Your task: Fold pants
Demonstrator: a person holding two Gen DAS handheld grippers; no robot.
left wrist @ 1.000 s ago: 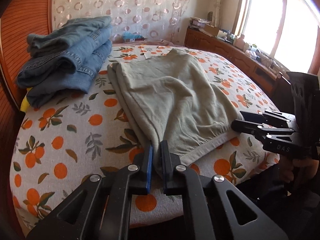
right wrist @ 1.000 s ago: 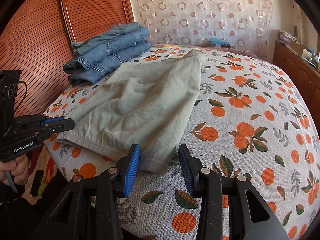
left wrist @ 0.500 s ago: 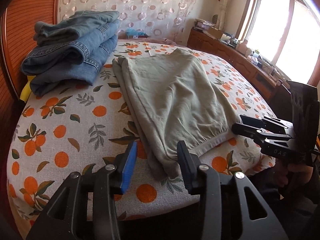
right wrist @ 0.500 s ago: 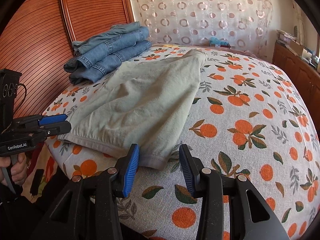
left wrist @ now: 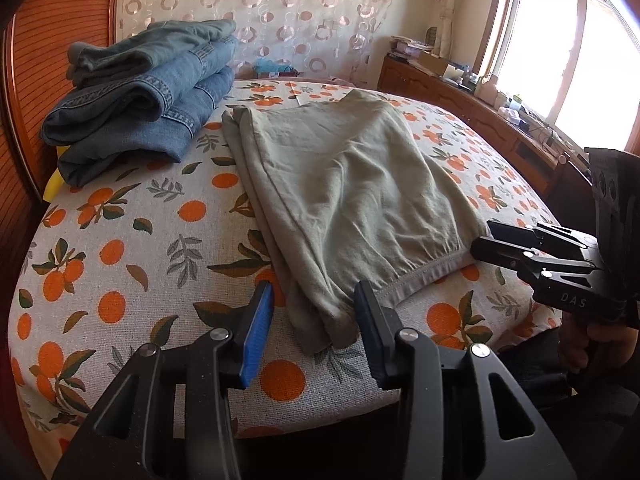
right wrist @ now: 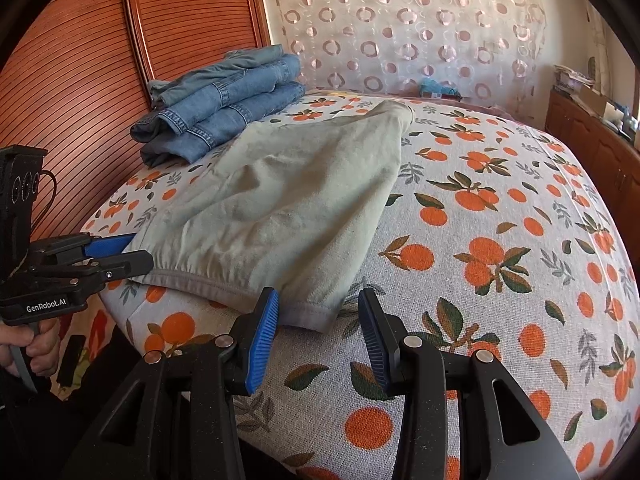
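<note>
Two grippers at the bed's near edge, both with jaws apart and clamped on nothing. Left gripper (left wrist: pixel 314 312) straddling the near left corner of the pants (left wrist: pixel 344 184), cloth between the pads but unpinched; right gripper (right wrist: pixel 318 320) just short of the near right waistband corner. Olive pants flat on the orange-print bedspread (left wrist: pixel 120 240), waistband nearest, long axis running away toward the curtain. Each corner about equally close to its own gripper. Farther left, folded jeans (left wrist: pixel 136 96) stacked, apart from the pants. No containers visible.
</note>
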